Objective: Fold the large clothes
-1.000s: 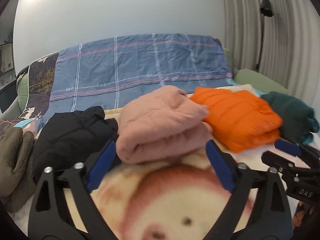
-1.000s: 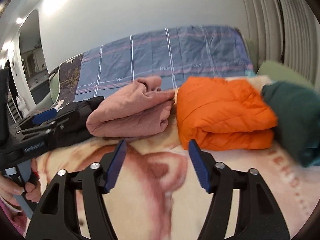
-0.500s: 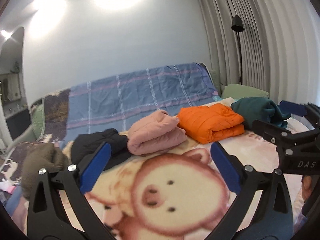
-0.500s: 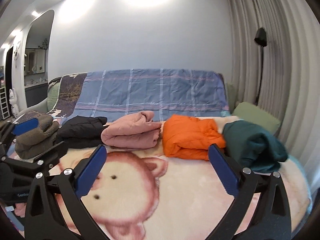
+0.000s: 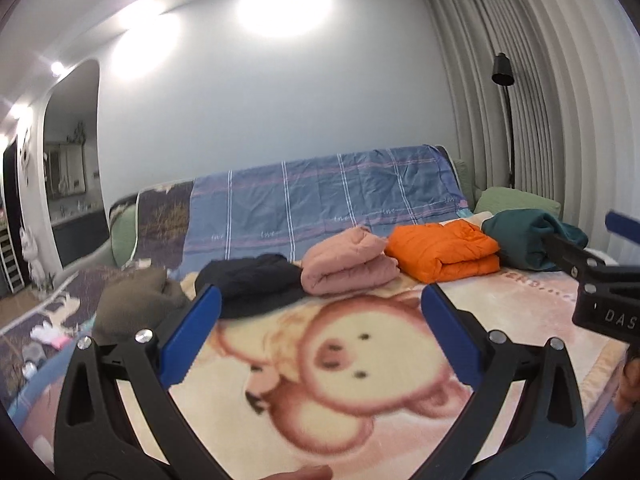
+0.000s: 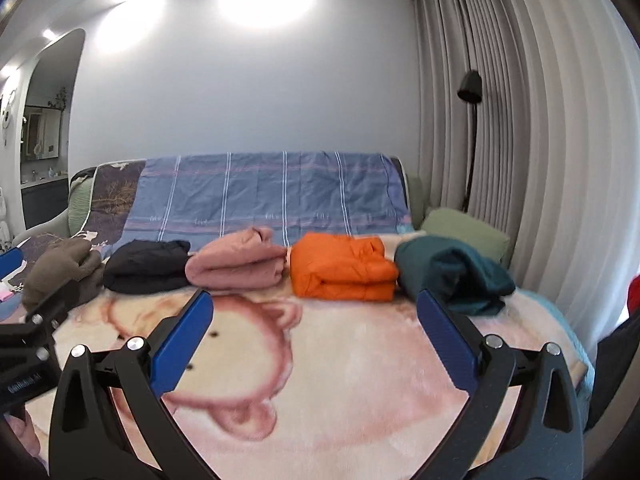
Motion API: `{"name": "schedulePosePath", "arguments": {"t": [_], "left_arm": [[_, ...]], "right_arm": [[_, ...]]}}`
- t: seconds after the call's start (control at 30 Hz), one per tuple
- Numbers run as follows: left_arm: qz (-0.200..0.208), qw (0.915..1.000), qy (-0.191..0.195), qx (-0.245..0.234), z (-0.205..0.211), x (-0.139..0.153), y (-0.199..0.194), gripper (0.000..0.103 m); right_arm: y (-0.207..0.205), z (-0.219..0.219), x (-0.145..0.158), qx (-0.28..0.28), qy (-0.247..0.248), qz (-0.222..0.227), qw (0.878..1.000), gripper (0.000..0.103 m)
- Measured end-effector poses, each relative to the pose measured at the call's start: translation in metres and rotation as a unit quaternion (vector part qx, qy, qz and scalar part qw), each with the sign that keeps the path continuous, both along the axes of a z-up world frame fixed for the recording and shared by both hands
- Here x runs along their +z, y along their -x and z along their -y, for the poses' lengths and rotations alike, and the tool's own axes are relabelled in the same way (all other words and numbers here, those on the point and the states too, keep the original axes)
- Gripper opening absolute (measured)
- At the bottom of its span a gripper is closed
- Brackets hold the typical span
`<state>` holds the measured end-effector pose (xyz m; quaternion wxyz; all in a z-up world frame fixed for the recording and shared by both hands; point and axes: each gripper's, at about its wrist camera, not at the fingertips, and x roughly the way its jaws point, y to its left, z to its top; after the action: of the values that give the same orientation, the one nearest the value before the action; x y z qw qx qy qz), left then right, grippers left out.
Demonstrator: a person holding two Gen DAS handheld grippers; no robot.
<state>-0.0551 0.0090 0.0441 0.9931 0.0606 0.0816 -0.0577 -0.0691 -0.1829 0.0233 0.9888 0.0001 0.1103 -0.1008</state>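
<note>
1. Clothes lie in a row of 5 bundles across the far side of a bed, on a pink fleece blanket (image 6: pixel 360 380) printed with a pig.
2. From left to right in the right wrist view: an olive-brown garment (image 6: pixel 60 268), a black jacket (image 6: pixel 146 266), a pink garment (image 6: pixel 240 264), an orange puffer jacket (image 6: pixel 340 272) and a dark teal garment (image 6: pixel 452 276).
3. Pink and orange bundles are neatly folded and sit just beside each other; the teal one is looser and rumpled.
4. Behind the row, a blue plaid cover (image 6: pixel 264 196) drapes over the backrest, with a green cushion (image 6: pixel 464 232) at its right end.
5. Left tongs (image 5: pixel 320 340) are spread wide with nothing between the blue pads, hovering over the blanket, well short of the clothes.
6. Right tongs (image 6: pixel 314 340) are likewise spread wide and empty, above the blanket's near part.
7. Each wrist view catches the other tongs at its edge.
8. A black floor lamp (image 6: pixel 470 92) stands against the pale curtain (image 6: pixel 540 140) on the right.
</note>
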Motion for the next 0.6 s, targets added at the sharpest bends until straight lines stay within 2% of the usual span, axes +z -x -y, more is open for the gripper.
{"name": "schedulePosePath", "arguments": {"t": [0.2,0.33,0.43,0.5,0.6], "left_arm": [[-0.032,0.9984,0.033,0.034,-0.015,-0.006,0.006,0.101],[-0.046,0.9978,0.024,0.040,-0.016,-0.013,0.006,0.101],[-0.063,0.9971,0.010,0.042,-0.014,-0.018,0.003,0.101],[-0.067,0.9968,0.014,0.041,-0.014,-0.021,0.002,0.101],[-0.067,0.9967,0.016,0.043,-0.014,-0.022,0.002,0.101]], "right_arm": [[0.017,0.005,-0.010,-0.014,-0.033,0.011,0.999,0.102],[0.028,0.005,-0.012,-0.019,-0.065,0.038,0.997,0.102],[0.024,-0.003,-0.012,-0.011,-0.039,0.025,0.999,0.102],[0.021,-0.012,-0.014,-0.014,-0.003,0.017,1.000,0.102],[0.019,-0.021,-0.017,-0.007,0.016,0.009,1.000,0.102]]}}
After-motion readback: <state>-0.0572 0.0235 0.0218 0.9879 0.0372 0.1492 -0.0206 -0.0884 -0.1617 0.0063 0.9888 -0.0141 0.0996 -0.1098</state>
